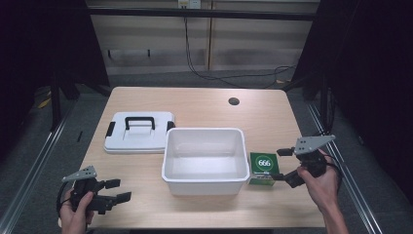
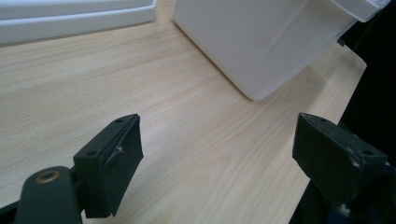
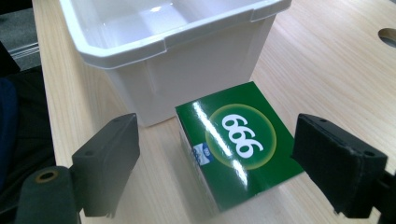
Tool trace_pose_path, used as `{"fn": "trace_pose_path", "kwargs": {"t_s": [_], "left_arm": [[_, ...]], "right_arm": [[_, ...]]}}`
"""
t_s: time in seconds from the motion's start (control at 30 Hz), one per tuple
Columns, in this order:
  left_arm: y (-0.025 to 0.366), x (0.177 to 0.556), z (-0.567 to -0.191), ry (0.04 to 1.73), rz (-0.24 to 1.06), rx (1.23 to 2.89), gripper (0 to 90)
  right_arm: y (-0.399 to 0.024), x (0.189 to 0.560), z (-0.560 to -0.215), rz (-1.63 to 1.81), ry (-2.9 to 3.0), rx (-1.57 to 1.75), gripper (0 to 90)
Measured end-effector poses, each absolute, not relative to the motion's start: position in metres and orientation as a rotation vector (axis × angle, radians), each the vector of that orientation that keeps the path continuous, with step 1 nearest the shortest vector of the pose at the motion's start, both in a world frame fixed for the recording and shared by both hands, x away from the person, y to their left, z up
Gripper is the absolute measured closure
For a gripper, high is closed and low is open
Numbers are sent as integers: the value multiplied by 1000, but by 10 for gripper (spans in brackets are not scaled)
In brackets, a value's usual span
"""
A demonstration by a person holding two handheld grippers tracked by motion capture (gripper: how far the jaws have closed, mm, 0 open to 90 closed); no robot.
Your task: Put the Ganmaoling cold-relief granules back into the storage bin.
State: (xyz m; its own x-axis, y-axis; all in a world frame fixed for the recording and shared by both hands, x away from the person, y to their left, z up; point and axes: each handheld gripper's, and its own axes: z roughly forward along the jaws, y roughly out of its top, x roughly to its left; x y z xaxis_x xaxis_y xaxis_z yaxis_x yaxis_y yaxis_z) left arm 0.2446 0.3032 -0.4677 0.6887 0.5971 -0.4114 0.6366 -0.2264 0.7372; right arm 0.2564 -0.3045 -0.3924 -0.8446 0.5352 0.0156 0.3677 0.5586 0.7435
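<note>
A green box (image 1: 263,168) marked 666 sits on the wooden table right of a white plastic tub (image 1: 205,160). My right gripper (image 1: 282,164) is open at the box's right side; in the right gripper view the green box (image 3: 240,142) lies between and just ahead of the spread jaws, beside the tub (image 3: 168,37). My left gripper (image 1: 118,190) hovers open near the table's front left corner with nothing between its jaws. The left gripper view looks over bare wood (image 2: 187,126) toward the tub's corner (image 2: 261,42).
A white lid (image 1: 139,131) with a black handle and clips lies left of the tub, its edge (image 2: 74,18) seen in the left gripper view. A round cable hole (image 1: 234,101) is at the table's back right. Dark curtains flank the table.
</note>
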Motion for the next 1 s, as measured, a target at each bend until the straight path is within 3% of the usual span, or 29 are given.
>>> {"fn": "trace_pose_path", "kwargs": {"t_s": [1.0], "left_arm": [[303, 245, -468, 960, -52, 1914, 160]], "right_arm": [[-261, 305, -384, 587, 2947, 539, 86]]}}
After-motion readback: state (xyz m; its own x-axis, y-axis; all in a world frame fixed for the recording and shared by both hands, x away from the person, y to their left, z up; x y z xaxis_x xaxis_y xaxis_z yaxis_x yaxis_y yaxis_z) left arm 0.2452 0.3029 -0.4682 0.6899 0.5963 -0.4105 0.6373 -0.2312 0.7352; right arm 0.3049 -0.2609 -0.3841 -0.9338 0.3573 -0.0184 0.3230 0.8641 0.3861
